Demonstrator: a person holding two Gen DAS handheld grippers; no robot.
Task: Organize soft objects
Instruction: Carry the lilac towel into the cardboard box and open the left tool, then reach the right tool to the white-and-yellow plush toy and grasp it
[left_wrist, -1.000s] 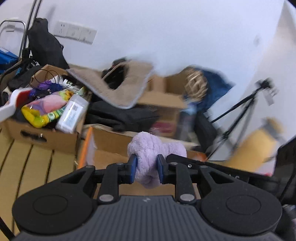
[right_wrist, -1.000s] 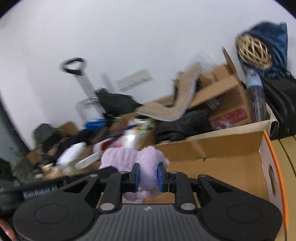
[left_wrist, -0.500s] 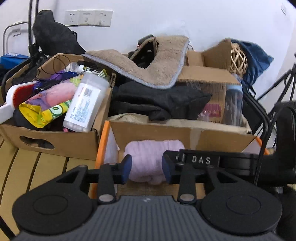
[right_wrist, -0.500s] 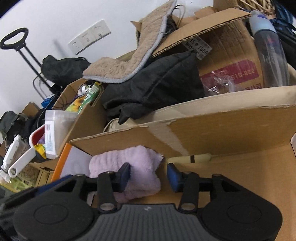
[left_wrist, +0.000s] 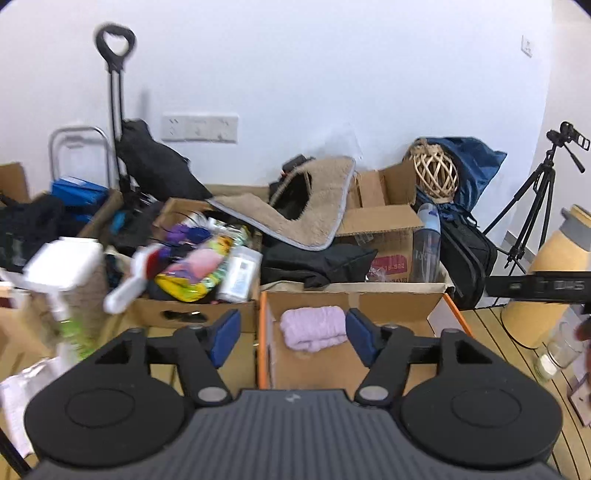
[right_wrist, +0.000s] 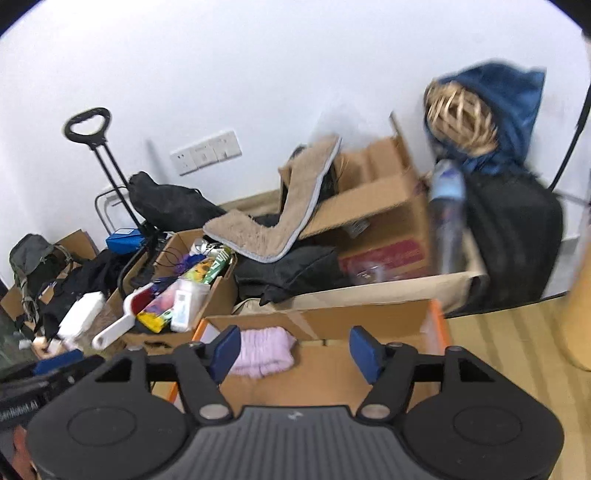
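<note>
One lilac towel (left_wrist: 313, 328), one tripod (left_wrist: 532, 206)

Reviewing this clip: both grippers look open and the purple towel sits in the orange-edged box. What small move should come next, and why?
Probably draw both grippers back from the box and turn toward the next soft item. The purple towel lies folded inside the orange-edged box, touched by neither tool. The left gripper and right gripper both stand wide open with nothing in them, so this placement looks finished.

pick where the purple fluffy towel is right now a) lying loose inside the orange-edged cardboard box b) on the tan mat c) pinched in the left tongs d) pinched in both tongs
a: the purple towel lies on the floor of the orange-edged cardboard box, and both the left tongs and the right tongs are spread open, touching nothing.
</note>
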